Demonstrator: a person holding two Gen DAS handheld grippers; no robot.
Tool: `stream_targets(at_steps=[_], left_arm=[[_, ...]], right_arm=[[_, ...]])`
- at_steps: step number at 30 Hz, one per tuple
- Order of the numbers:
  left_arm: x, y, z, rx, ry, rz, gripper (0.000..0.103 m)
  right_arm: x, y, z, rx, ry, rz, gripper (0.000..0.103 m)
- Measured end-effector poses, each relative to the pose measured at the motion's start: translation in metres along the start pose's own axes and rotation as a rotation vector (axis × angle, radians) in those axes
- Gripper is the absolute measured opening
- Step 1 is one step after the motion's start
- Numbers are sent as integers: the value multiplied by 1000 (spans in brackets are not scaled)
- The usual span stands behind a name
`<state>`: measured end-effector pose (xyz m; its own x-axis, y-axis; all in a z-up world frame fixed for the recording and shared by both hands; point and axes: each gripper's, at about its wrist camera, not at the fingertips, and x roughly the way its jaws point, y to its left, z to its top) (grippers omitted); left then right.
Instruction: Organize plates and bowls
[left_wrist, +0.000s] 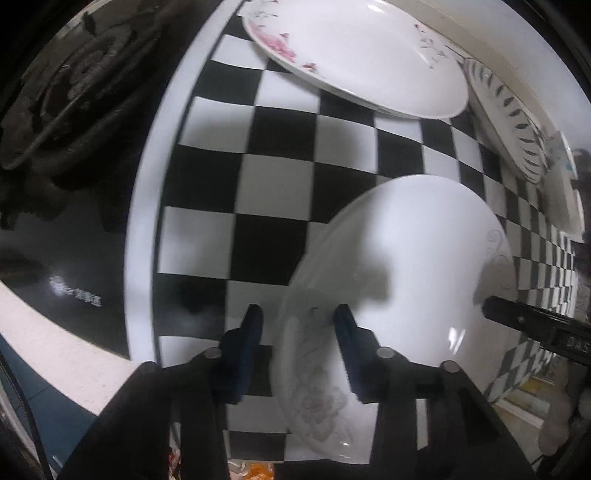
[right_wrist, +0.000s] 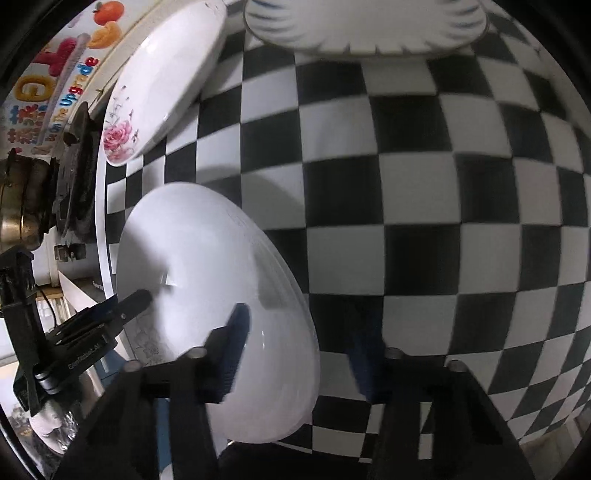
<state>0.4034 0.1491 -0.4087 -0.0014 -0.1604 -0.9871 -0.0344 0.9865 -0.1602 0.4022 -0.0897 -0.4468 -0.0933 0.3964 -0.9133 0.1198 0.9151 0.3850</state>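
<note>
A plain white plate (left_wrist: 406, 258) (right_wrist: 207, 258) with a faint embossed flower on its rim lies on the black-and-white checkered cloth (left_wrist: 258, 184) (right_wrist: 443, 184). My left gripper (left_wrist: 298, 325) points down over the plate's left rim, one blue finger outside on the cloth and the other over the plate; a gap shows at the rim. My right gripper (right_wrist: 297, 314) straddles the opposite rim the same way, its pads not visibly pressing. Each gripper shows at the edge of the other's view. A pink-flowered plate (left_wrist: 354, 55) (right_wrist: 162, 81) and a blue-striped plate (left_wrist: 509, 122) (right_wrist: 362, 26) lie farther back.
A black gas stove (left_wrist: 66, 110) (right_wrist: 74, 184) borders the cloth on the left, with a brass-coloured pot (right_wrist: 18, 206) on it. A wall with colourful stickers (right_wrist: 59, 74) runs behind the plates. The cloth's front edge lies close below the white plate.
</note>
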Motion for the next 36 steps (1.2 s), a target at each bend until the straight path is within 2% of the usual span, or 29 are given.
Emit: stream_targets(at_steps=[2,5,9,20,28,36], left_arm=[[-1,-5,-2,6,-10,3,33],[0,-7,-4,-2,-19,8,32],[-4,-7,-7,-6,-17,36,32],[-20,-27,-11,-18,-46,4,31],[-40,-75,-4,45,-74,-24,31],[-24,-126,6,131,-65,-42,31]], right_arm=[[1,2,1,-8,-3,-7,29],[4,5,2,-15,7,-22,24],[3,6,3,-30,8,-23,23],[-9,-11,1,-41,3,-14,22],[-38,-30,-1,6,-59,12,21],[-66,-79,-3,81,-104,11,21]])
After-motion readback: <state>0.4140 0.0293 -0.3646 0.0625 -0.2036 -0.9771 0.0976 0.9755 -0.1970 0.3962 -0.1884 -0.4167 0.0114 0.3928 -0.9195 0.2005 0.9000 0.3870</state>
